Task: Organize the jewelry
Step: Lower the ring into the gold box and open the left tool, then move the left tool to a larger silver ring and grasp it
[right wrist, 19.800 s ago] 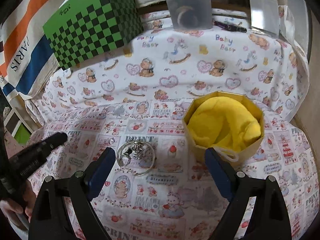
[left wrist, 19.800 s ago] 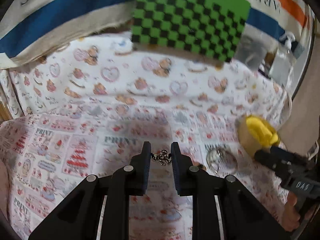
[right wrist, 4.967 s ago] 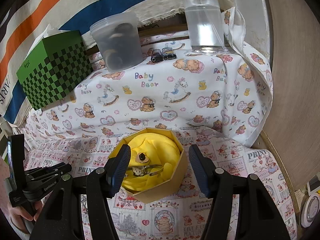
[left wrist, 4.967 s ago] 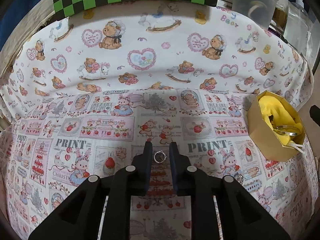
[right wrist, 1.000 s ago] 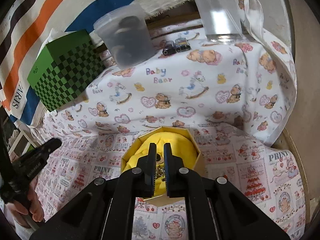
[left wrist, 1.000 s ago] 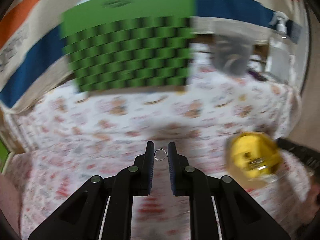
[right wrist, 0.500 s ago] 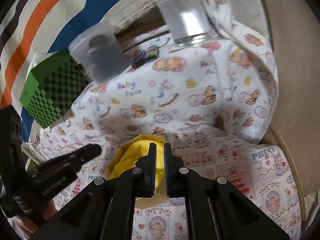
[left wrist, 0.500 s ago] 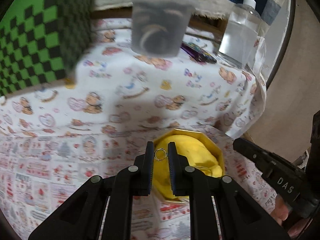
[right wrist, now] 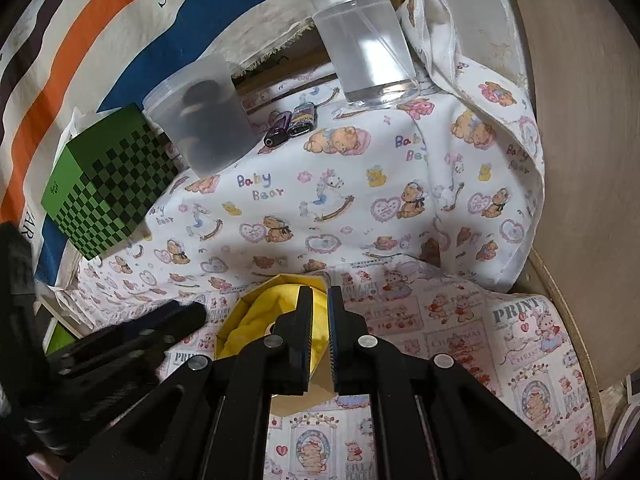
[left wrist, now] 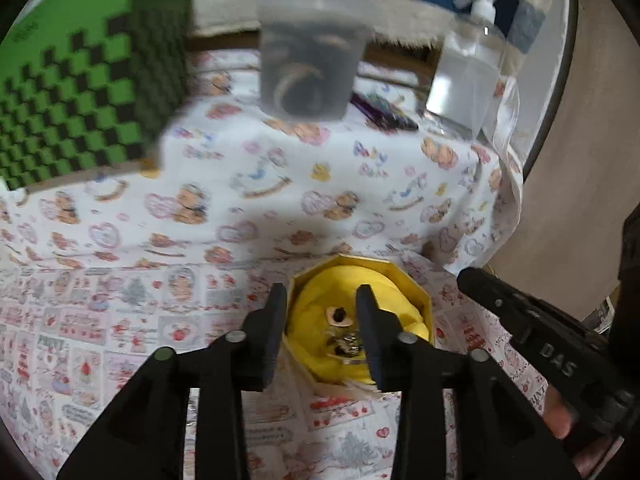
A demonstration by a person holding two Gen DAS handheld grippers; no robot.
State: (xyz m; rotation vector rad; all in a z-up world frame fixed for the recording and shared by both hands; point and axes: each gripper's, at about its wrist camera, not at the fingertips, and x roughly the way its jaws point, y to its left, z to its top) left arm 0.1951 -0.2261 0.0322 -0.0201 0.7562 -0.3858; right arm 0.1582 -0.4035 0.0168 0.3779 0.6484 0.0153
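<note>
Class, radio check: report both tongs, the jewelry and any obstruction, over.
Left tongs just opened, empty, over yellow-lined gold box. Right tongs shut, empty. Small jewelry pieces in box. Nothing in the way.

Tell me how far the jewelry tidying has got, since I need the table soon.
Nearly done, it seems. Several pieces already lie on the yellow cloth in the box. The left tongs, above the box, have just been opening and nothing shows between them; the ring they carried isn't clearly discernible. The right tongs are shut and empty. No loose jewelry shows on the tablecloth.
</note>
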